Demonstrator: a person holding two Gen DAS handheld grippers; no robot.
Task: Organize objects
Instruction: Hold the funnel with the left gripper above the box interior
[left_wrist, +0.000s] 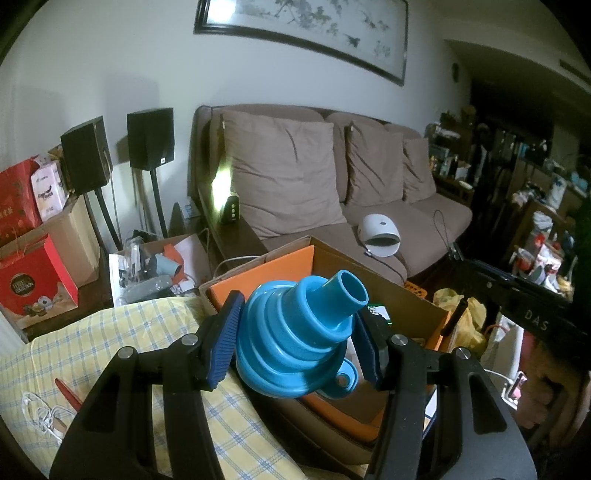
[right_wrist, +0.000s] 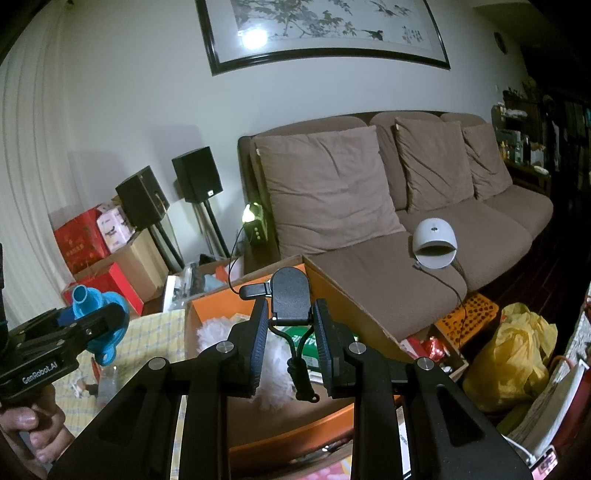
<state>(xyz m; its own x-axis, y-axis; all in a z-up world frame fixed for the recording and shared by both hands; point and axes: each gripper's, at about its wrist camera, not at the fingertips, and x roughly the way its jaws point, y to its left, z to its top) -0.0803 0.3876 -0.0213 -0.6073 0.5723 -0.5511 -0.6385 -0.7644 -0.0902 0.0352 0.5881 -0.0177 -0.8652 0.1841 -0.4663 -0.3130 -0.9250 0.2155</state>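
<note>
Above the box (left_wrist: 413, 295), left tongs (left_wrist: 295, 345) clamp funnel (left_wrist: 303, 332).

We hold a blue collapsible funnel (left_wrist: 301, 336) clamped in our left gripper (left_wrist: 295, 343), spout tilted up toward the brown sofa (left_wrist: 332, 192). It hangs over the near edge of the open cardboard box (left_wrist: 406, 302), which stands before the sofa.
</note>
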